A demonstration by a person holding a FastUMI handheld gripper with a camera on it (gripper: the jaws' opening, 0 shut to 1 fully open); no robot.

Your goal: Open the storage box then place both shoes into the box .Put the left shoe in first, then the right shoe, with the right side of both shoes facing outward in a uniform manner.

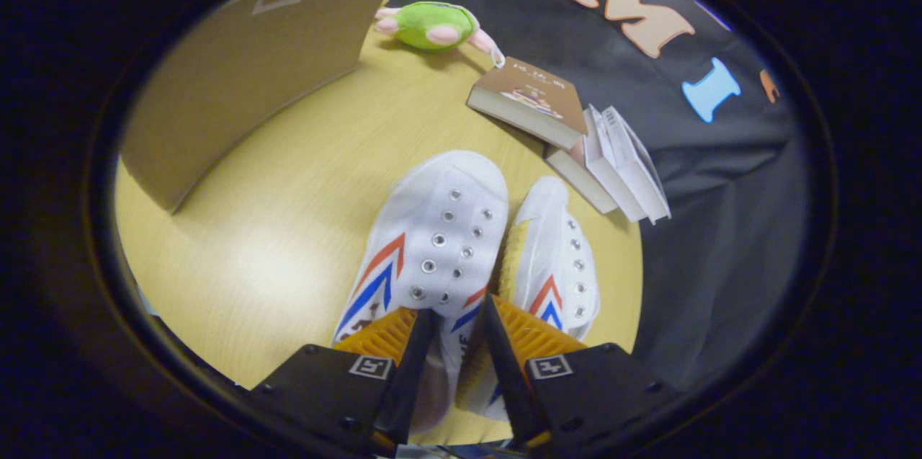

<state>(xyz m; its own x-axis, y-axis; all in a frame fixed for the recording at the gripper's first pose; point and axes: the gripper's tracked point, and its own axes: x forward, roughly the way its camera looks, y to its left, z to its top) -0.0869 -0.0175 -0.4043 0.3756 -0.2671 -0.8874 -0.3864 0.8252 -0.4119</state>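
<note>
Narrowed tool (pixel 457 322) fingers clamp the nearer white shoe (pixel 432 243) at its collar; second shoe (pixel 558 264) lies beside it on the tabletop (pixel 288 192)

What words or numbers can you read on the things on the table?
brown book: writing on its cover, too blurred to read.
near white shoe: dark print low on its side, partly hidden, unreadable.
other white shoe: stripes, no words to be seen.
cardboard box: an outlined rectangle, nothing legible in it.
gripper: fingers on either side of the near shoe's side wall; square patterned markers behind them, not words.
</note>
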